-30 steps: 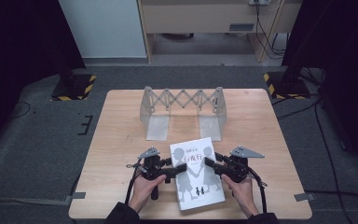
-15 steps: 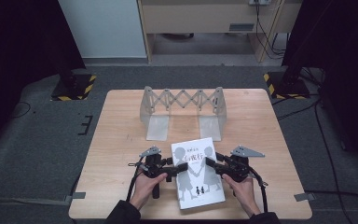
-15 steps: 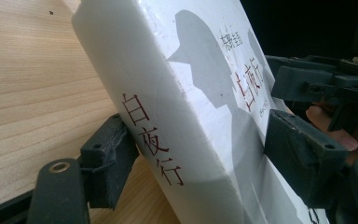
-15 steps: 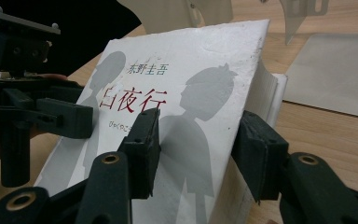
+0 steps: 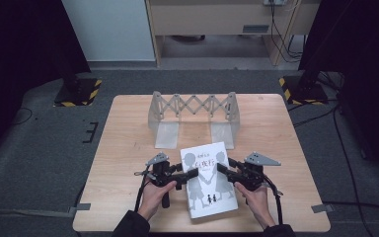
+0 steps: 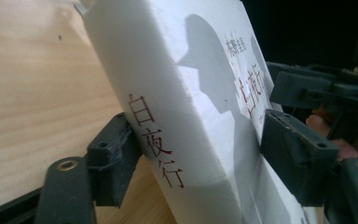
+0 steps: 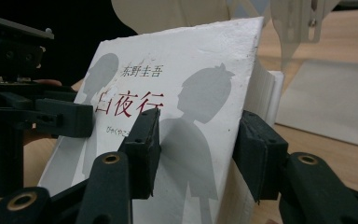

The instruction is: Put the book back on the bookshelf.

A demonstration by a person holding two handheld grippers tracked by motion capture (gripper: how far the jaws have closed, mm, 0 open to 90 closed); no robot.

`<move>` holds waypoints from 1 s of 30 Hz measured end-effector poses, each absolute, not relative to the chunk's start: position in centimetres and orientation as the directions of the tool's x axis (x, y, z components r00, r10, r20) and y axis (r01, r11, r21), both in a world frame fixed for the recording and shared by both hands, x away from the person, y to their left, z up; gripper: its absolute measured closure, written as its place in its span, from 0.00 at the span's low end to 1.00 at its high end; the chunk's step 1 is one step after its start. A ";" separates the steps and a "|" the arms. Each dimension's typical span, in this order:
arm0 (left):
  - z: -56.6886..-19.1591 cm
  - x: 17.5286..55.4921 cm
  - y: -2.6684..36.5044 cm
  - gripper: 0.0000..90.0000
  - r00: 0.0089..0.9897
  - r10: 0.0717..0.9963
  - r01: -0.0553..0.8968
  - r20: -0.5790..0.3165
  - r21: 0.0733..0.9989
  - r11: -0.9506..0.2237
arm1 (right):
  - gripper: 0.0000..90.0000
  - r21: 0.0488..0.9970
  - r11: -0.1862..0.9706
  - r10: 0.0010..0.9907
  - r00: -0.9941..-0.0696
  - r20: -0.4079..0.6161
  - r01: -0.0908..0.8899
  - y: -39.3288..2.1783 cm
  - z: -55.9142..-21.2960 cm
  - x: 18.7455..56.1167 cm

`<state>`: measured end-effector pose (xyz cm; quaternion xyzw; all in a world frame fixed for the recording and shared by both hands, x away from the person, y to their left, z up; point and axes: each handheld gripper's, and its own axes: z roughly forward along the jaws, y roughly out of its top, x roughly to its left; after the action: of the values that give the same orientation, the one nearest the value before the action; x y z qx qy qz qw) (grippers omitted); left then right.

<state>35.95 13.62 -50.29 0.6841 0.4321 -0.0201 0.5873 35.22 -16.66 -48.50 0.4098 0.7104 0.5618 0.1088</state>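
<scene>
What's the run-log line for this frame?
left hand-held gripper: jaws just closing on book spine | right hand-held gripper: clamps page edge | book rack: behind, apart

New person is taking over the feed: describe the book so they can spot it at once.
On the wooden table, look at the near edge, in front of the pale folding rack. The book lies between the left gripper and right gripper. It is white and thick, with grey silhouettes of children and red lettering on its cover.
</scene>
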 end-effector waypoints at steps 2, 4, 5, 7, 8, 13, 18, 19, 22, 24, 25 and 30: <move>-50.0 35.9 13.6 0.36 0.629 0.570 0.606 -0.530 0.792 0.068 | 0.59 0.894 0.021 0.700 -0.645 0.307 0.448 -16.7 -48.2 35.2; -49.3 35.7 13.5 0.37 0.638 0.577 0.581 -0.511 0.810 0.075 | 0.59 0.904 0.015 0.700 -0.650 0.295 0.427 -16.8 -47.9 35.0; -49.1 35.6 13.5 0.37 0.640 0.576 0.575 -0.508 0.814 0.078 | 0.60 0.908 0.013 0.700 -0.652 0.290 0.418 -16.8 -47.8 35.0; -48.8 35.5 13.5 0.39 0.646 0.573 0.560 -0.505 0.823 0.095 | 0.60 0.914 0.003 0.700 -0.654 0.287 0.405 -16.9 -47.6 34.9; -48.8 35.5 13.5 0.40 0.646 0.573 0.560 -0.505 0.823 0.095 | 0.60 0.914 0.003 0.700 -0.654 0.287 0.405 -16.9 -47.6 34.9; -47.2 35.3 13.5 0.43 0.671 0.583 0.499 -0.458 0.861 0.101 | 0.61 0.932 -0.037 0.696 -0.661 0.283 0.360 -16.9 -46.8 34.7; -46.1 34.8 13.5 0.46 0.696 0.573 0.459 -0.434 0.882 0.110 | 0.61 0.942 -0.052 0.679 -0.680 0.277 0.331 -16.8 -46.2 34.5; -46.1 34.8 13.5 0.46 0.696 0.573 0.459 -0.434 0.882 0.110 | 0.61 0.942 -0.052 0.679 -0.680 0.277 0.331 -16.8 -46.2 34.5; -45.9 34.5 13.4 0.47 0.704 0.575 0.442 -0.417 0.891 0.105 | 0.61 0.944 -0.063 0.674 -0.684 0.279 0.323 -16.9 -46.1 34.3; -46.0 34.4 13.2 0.45 0.710 0.579 0.425 -0.401 0.899 0.101 | 0.62 0.943 -0.067 0.666 -0.689 0.286 0.326 -17.1 -46.2 34.3; -46.2 34.3 13.2 0.45 0.712 0.585 0.418 -0.388 0.904 0.091 | 0.62 0.943 -0.067 0.666 -0.689 0.286 0.326 -17.1 -46.2 34.3; -47.4 34.0 13.0 0.41 0.734 0.561 0.402 -0.382 0.911 0.093 | 0.61 0.941 -0.061 0.655 -0.698 0.290 0.334 -17.6 -46.6 34.1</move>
<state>33.97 13.00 -47.40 0.6705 0.3592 0.0614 0.6463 34.09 -17.64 -46.65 0.3673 0.6732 0.6290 0.1276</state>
